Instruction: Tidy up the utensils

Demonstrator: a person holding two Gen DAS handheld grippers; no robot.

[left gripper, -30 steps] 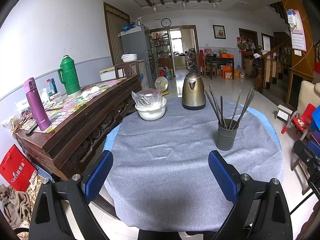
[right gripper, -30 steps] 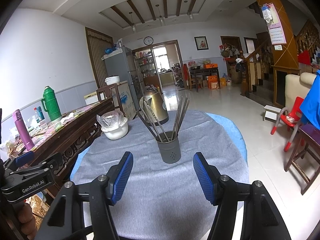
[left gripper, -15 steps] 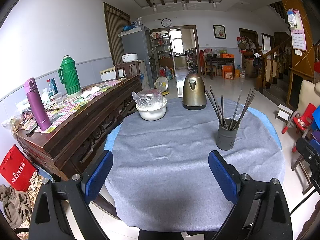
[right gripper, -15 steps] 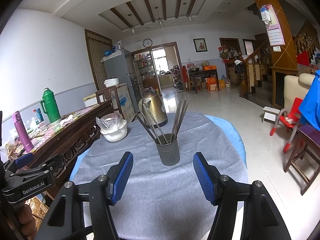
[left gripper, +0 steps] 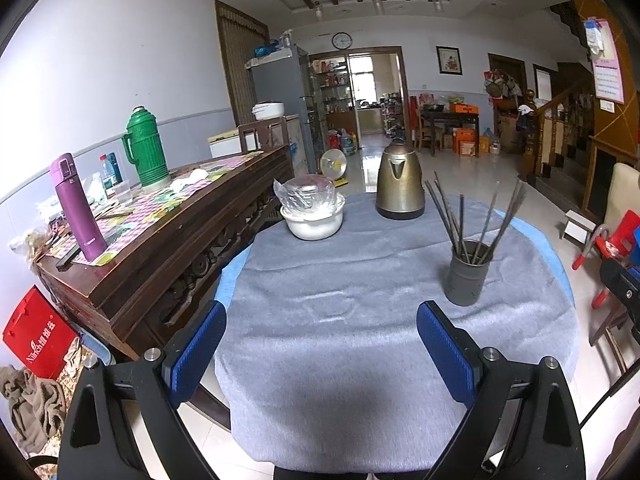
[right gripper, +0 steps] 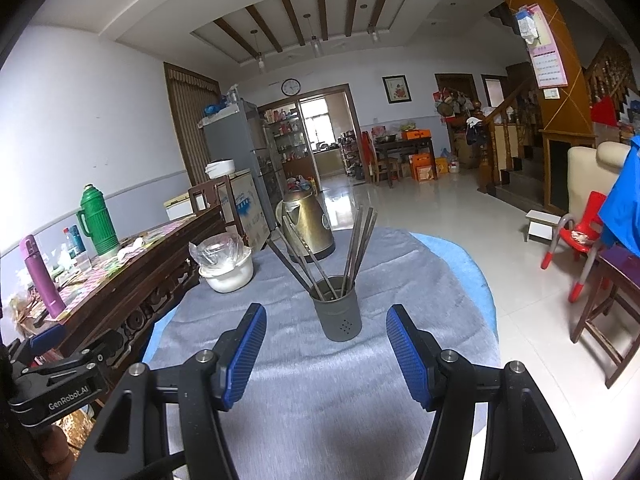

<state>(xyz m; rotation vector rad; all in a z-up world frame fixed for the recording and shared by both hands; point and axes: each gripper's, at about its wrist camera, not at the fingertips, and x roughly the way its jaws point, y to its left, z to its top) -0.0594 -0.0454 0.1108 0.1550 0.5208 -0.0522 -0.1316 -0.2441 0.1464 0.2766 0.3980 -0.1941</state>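
Currently, status by item:
Holder: grey utensil holder (right gripper: 338,314) upright on the grey tablecloth (right gripper: 320,392), chopsticks (right gripper: 360,240) fanned inside, kettle (right gripper: 306,222) just behind.
Right gripper (right gripper: 326,354): open, empty, near the holder.
Left gripper (left gripper: 320,354): open, empty (holder further right).
Risk: nudging the holder's rim could topple it.

a grey cloth (left gripper: 360,312) covers the table, over a blue layer (right gripper: 460,256). far left, a green thermos (left gripper: 145,148), a purple flask (left gripper: 76,208), a pink checked mat (left gripper: 160,200). the kettle (left gripper: 400,184) is bronze, the holder (right gripper: 338,316) dark grey.
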